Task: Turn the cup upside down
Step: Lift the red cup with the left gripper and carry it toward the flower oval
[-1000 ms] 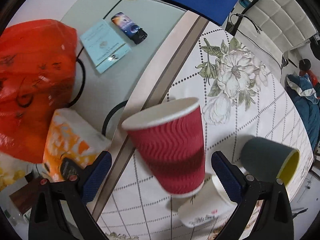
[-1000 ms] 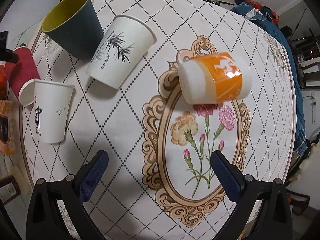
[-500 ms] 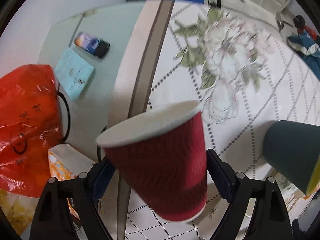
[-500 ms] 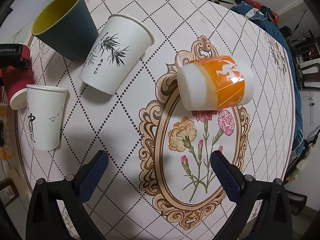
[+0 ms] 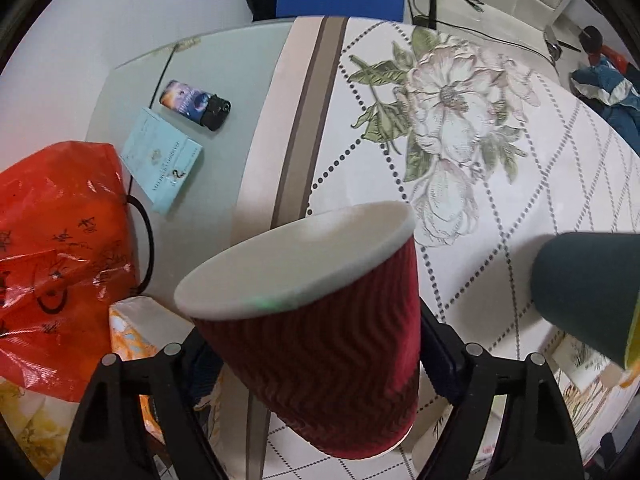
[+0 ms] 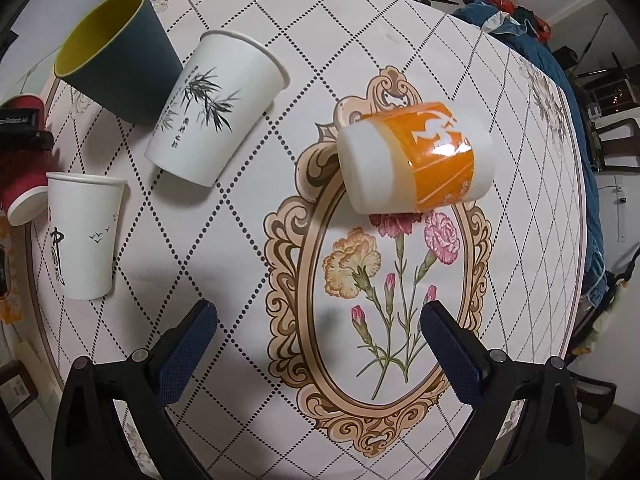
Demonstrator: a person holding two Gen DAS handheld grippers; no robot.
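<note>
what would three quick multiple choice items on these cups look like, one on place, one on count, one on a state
1. Where is the orange-banded cup?
A. on the oval flower frame's top edge
B. inside the dark cup
C. on the glass

2. How many white paper cups with ink drawings show in the right wrist view?
A. one
B. two
C. four

3. The left gripper is
A. open and empty
B. shut on the red cup
C. out of view

Key: A, it lies over the frame's upper scrollwork; B, bamboo cup and bird cup; B, both fingers press its ribbed sides.
</note>
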